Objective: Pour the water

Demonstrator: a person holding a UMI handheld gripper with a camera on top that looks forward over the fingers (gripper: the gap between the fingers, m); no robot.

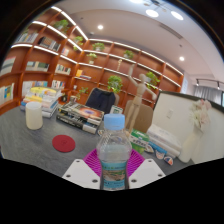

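A clear plastic water bottle (115,152) with a light blue cap and a blue-green label stands upright between my fingers. My gripper (114,163) is shut on the bottle, with both magenta pads (94,160) pressing its sides at label height. Off to the left on the grey table (30,145) stands a white cup (35,116). A small red round coaster (64,143) lies on the table ahead and left of the bottle.
Stacked books and boxes (76,114) sit beyond the coaster. A white box with an open lid (180,115) stands to the right, with small items (150,143) in front of it. Wooden bookshelves (60,50) line the back wall, and a chair (100,99) stands behind the table.
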